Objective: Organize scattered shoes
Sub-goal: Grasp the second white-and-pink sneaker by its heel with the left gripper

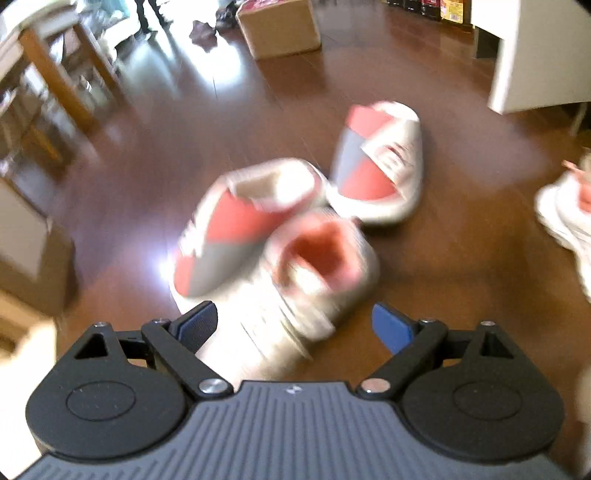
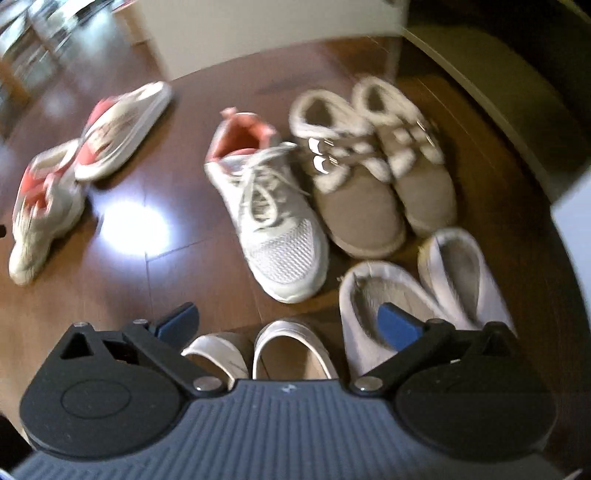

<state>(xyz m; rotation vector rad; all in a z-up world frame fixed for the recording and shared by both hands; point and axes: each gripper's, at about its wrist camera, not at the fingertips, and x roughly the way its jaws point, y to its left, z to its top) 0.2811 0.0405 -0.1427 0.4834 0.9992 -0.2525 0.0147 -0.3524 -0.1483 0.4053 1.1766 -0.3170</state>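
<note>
In the left wrist view my left gripper (image 1: 295,323) is open just over a white sneaker with pink lining (image 1: 306,280), whose toe runs down between the fingers. Its right pad stands apart from the shoe. Two red, grey and white slippers (image 1: 236,229) (image 1: 376,166) lie beyond it, one leaning on the sneaker. In the right wrist view my right gripper (image 2: 288,323) is open and empty above a pair of white slip-ons (image 2: 291,347). Ahead sit the matching white sneaker (image 2: 273,221), a pair of brown fur-lined boots (image 2: 354,199) and pale fleece slippers (image 2: 461,269).
The floor is dark glossy wood with bright glare. A cardboard box (image 1: 277,29) stands at the back, wooden furniture legs (image 1: 55,74) at the left, a white cabinet (image 1: 535,55) at the right. A dark raised ledge (image 2: 517,92) borders the shoe row.
</note>
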